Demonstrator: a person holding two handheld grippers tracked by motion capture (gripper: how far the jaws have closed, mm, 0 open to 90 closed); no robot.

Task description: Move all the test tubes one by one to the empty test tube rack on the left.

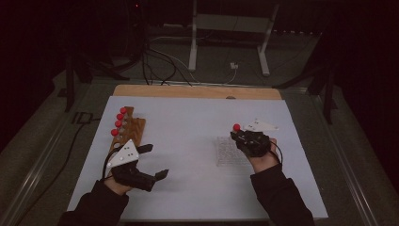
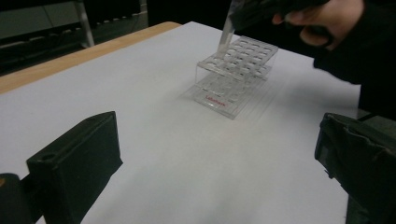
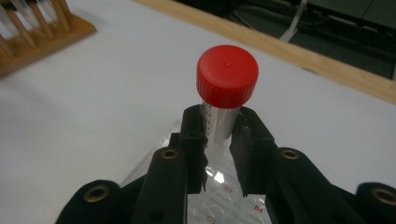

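Red-capped tube: one clear, graduated tube, centre of the right gripper view, clamped just below its cap by my right tongs. In the high view it sits right of centre, above the clear rack; in the left gripper view its lower end hangs over the rack's near corner holes.

Left tongs: jaws apart, holding nothing, lower left of the high view, beside the wooden rack with more red-capped tubes.

Risks, as I judge them: the tube looks tilted, so its tip could catch a hole's rim and shove the light rack; the smooth wall could slip in my grip.

Worktop: white sheet over a wooden board. Room: dim, with cables and a table frame on the floor beyond.
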